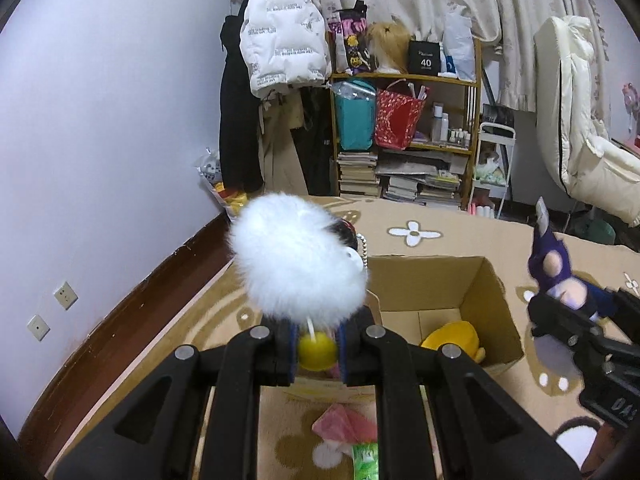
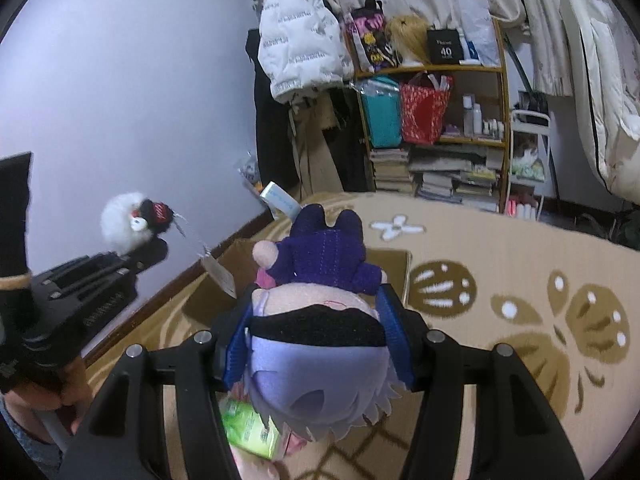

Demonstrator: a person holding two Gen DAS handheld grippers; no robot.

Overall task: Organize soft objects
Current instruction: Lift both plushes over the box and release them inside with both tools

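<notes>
My left gripper (image 1: 318,334) is shut on a fluffy white plush (image 1: 298,258) with a black face patch and a bead chain, held in the air just left of an open cardboard box (image 1: 492,300); the plush also shows in the right wrist view (image 2: 128,220). A yellow plush (image 1: 454,340) lies inside the box. A yellow ball shape (image 1: 318,350) shows between my left fingers. My right gripper (image 2: 316,320) is shut on a doll (image 2: 320,344) with lilac hair and dark blue clothes, held to the right of the box; it also shows in the left wrist view (image 1: 568,284).
A beige patterned carpet (image 2: 500,248) covers the floor. A pink item (image 1: 344,426) and a green packet (image 1: 366,460) lie on it below my grippers. A shelf (image 1: 404,136) with bags and books, hanging coats (image 1: 280,36) and a white chair (image 1: 576,132) stand at the back wall.
</notes>
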